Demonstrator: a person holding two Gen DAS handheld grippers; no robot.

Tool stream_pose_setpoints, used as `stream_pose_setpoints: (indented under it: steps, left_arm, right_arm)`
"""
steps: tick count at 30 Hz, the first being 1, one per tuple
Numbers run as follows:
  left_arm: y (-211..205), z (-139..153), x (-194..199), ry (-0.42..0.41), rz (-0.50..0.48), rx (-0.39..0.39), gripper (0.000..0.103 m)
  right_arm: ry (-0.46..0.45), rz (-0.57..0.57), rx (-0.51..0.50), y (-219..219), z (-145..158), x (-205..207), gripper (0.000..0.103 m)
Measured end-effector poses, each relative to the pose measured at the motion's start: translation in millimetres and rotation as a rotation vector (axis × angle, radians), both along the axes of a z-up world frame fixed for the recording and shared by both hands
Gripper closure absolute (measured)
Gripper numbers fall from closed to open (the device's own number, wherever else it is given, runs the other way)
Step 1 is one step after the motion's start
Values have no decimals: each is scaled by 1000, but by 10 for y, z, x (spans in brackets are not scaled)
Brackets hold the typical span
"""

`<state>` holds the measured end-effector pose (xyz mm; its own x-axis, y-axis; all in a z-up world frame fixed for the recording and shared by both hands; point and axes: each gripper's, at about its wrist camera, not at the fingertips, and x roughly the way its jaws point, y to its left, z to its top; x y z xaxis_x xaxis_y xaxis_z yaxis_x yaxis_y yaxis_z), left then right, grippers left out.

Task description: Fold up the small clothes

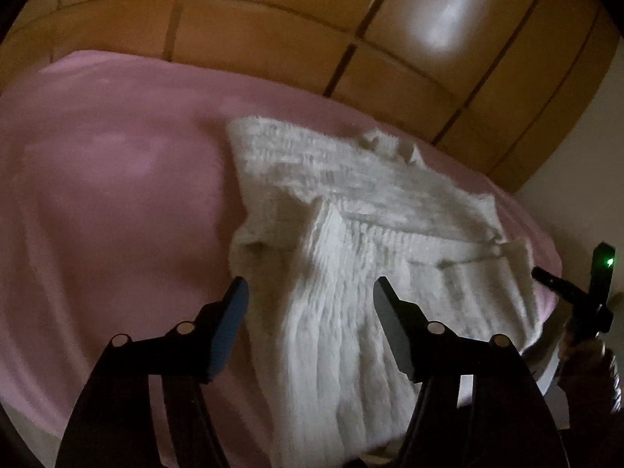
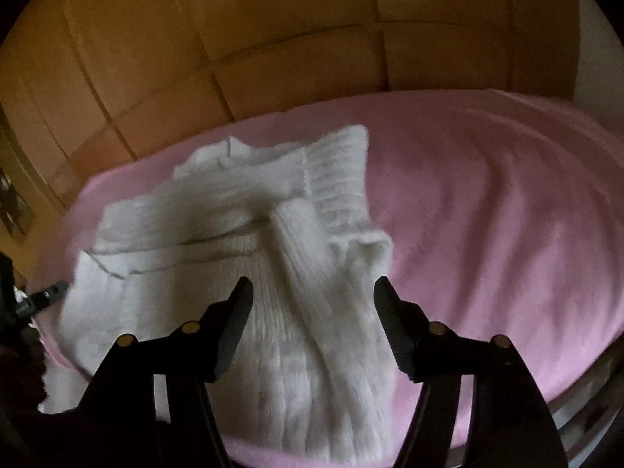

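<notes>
A white knitted garment (image 1: 351,210) (image 2: 234,202) lies partly folded on a pink cover (image 1: 117,195) (image 2: 487,214), with a sleeve laid over its body. My left gripper (image 1: 311,286) is open just above the garment's near part, its pads clear of the knit. My right gripper (image 2: 312,286) is open too, over the same garment from the other side, with nothing pinched. One of the right gripper's fingers (image 1: 553,282) shows at the garment's right edge in the left wrist view. One of the left gripper's fingers (image 2: 48,292) shows at its left edge in the right wrist view.
Wooden panelled doors (image 1: 273,39) (image 2: 273,58) stand behind the covered surface. A pale wall (image 1: 577,156) is at the right. The pink cover's near edge (image 2: 565,386) drops off at the lower right. Both views are dim and blurred.
</notes>
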<state>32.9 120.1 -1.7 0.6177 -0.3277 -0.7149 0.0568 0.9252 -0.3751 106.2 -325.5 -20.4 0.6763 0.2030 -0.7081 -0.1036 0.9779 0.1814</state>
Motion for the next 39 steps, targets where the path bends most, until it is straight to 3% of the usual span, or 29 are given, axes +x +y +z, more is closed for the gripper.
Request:
stream_pose_setpoints:
  steps: [1, 2, 3, 4, 8, 12, 15, 18, 22, 28, 34, 36, 38, 39]
  left_arm:
    - [-56, -37, 36, -1, -9, 4, 64]
    - [-114, -63, 73, -6, -34, 14, 74]
    - [-161, -91, 92, -8, -41, 50, 92]
    - [-136, -111, 32, -11, -46, 62, 97]
    - [-46, -70, -157, -61, -13, 20, 99]
    - [56, 195, -401, -131, 3, -43, 99]
    - [117, 379, -375, -175, 17, -78, 99]
    - [160, 507, -128, -208, 28, -95, 99]
    - [163, 603, 307, -237, 51, -45, 99]
    - [187, 498, 1162, -184, 110, 8, 99]
    - [105, 13, 1654, -26, 155, 99, 99]
    - [99, -74, 1681, 16, 158, 99, 97]
    - [132, 5, 1619, 10, 211, 133, 81]
    - [150, 78, 1561, -5, 227, 130, 67]
  right_arm:
    - [4, -2, -27, 48, -34, 62, 66]
    - [12, 3, -47, 68, -81, 101, 83]
    - [21, 9, -57, 59, -130, 89, 90]
    - [29, 12, -68, 69, -170, 102, 95]
    - [23, 26, -64, 33, -107, -23, 97]
    - [-29, 56, -33, 0, 212, -237, 97]
    - [-67, 53, 8, -64, 425, -222, 97]
    - [-100, 40, 37, -68, 582, 46, 97]
    - [-131, -8, 65, -88, 701, 608, 97]
    - [-98, -106, 71, -77, 560, 1456, 97]
    - [52, -175, 29, -11, -70, 1993, 97]
    - [67, -174, 18, -3, -181, 2036, 93]
    - [45, -187, 21, -34, -129, 1978, 53]
    - [24, -193, 21, -54, -77, 1925, 50]
